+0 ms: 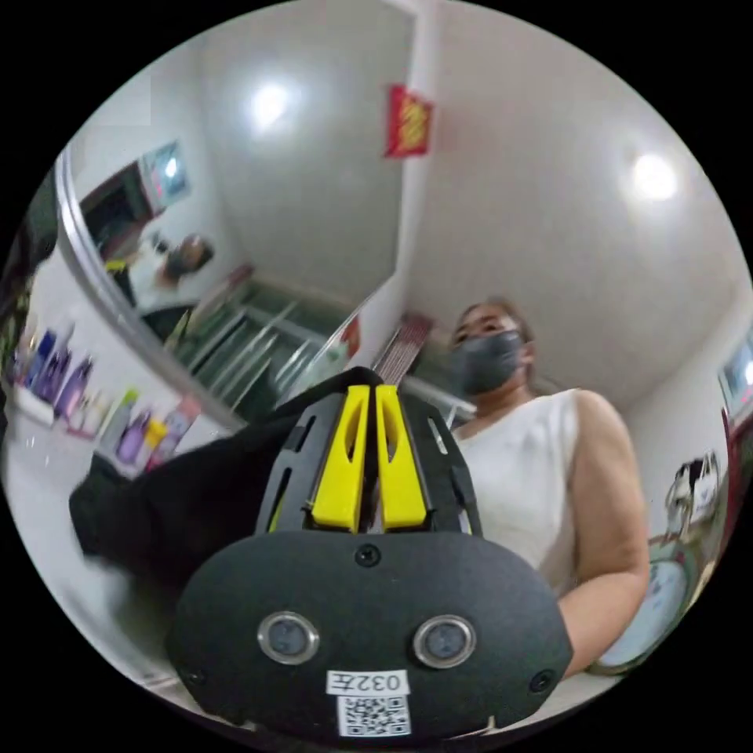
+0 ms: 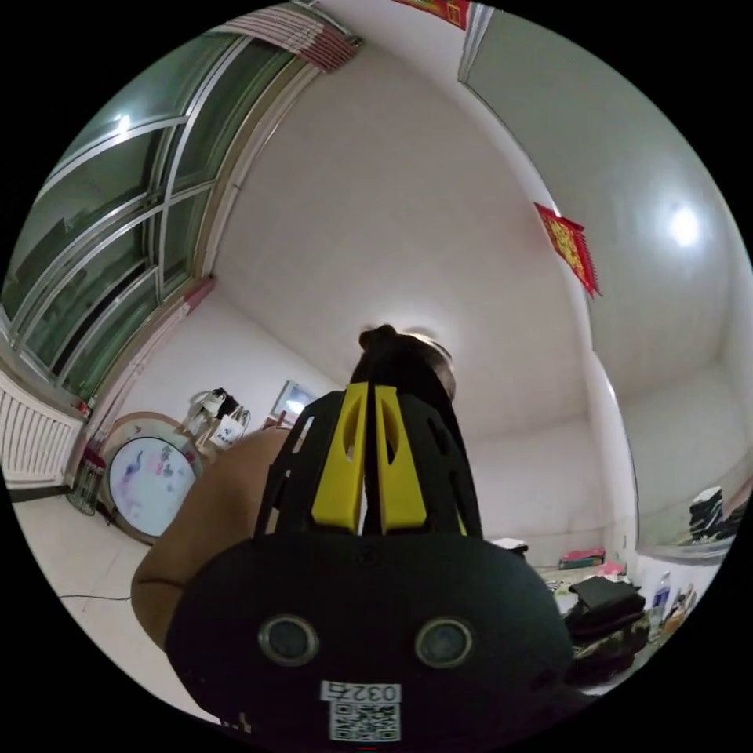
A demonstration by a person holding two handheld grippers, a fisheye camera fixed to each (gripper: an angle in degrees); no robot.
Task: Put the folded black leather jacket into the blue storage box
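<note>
Pointing upward, both grippers had jaws nearly closed: left gripper [image 1: 370,439] beside the black leather jacket [image 1: 180,502], grip unclear; right gripper [image 2: 369,439] empty. Carrying seemingly came next, toward an unseen box.

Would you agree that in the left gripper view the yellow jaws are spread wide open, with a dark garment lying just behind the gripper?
Not quite: the left gripper view shows the left gripper with its yellow jaws closed together, not spread. The dark garment is indeed behind it.

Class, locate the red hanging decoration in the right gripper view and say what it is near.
The red hanging decoration hangs high on the white wall at the view's upper right, beside the wall corner and left of a bright ceiling light.
</note>
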